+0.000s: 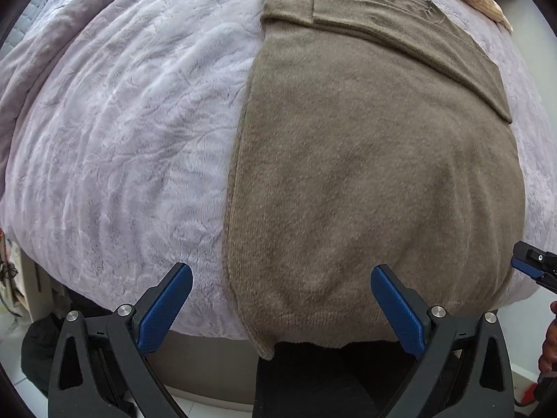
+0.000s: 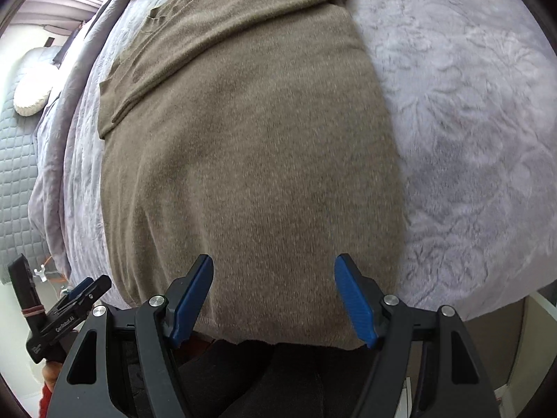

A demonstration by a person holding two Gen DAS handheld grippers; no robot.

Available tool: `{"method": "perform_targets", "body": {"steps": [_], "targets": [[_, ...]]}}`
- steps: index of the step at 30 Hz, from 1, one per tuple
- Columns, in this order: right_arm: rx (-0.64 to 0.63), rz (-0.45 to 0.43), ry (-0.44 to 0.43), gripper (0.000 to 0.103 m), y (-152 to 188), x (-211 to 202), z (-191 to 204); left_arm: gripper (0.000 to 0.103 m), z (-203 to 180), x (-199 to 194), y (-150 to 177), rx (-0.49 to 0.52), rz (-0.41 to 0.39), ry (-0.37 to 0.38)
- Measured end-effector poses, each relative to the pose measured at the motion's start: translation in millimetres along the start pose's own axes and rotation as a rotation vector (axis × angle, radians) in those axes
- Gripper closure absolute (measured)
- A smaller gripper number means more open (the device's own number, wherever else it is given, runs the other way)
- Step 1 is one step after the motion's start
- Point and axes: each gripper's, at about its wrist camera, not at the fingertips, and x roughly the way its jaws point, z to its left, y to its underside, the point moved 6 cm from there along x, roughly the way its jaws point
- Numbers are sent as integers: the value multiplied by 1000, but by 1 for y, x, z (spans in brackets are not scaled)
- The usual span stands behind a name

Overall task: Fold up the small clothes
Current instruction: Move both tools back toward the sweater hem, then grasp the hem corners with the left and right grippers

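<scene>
Left wrist view: brown knit sweater [image 1: 376, 174] lies flat on the lilac plush bedspread [image 1: 122, 139], sleeves folded across its top, hem at the near bed edge.
Left gripper [image 1: 282, 299]: spread, empty, over the hem.
Right gripper [image 2: 275, 296]: spread, empty.
Risk: you may pinch bedspread along with the hem; plush drags.
Containers: none visible.

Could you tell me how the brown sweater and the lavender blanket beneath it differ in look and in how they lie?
The brown sweater is a fine, flat knit; the lavender blanket is plush, with an embossed, crinkled pattern. The sweater is a narrow folded strip with a sleeve laid across it; the blanket spreads over the whole bed. The sweater's hem hangs past the bed's near edge. Both are soft fabrics lying flat.
</scene>
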Motion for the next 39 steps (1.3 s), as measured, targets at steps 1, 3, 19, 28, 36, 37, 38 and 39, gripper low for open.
{"method": "perform_targets", "body": {"steps": [1, 3, 19, 28, 36, 37, 38, 39], "targets": [[4, 3, -4, 28, 8, 2, -3, 0, 3, 4, 5, -5, 7, 15], [5, 8, -2, 28, 23, 6, -11, 0, 8, 13, 16, -15, 20, 49], [52, -8, -119, 27, 65, 54, -52, 24, 4, 54, 59, 21, 47, 167], [221, -63, -425, 92, 85, 23, -55, 93, 10, 22, 82, 15, 12, 463], [260, -119, -622, 92, 73, -17, -32, 93, 15, -23, 54, 18, -66, 583], [260, -125, -640, 92, 68, -22, -28, 93, 15, -26, 49, 20, -71, 590], [259, -132, -659, 92, 64, -27, -23, 93, 12, -31, 42, 24, -76, 598], [257, -142, -683, 92, 57, -32, -18, 93, 11, -34, 37, 28, -81, 604]]}}
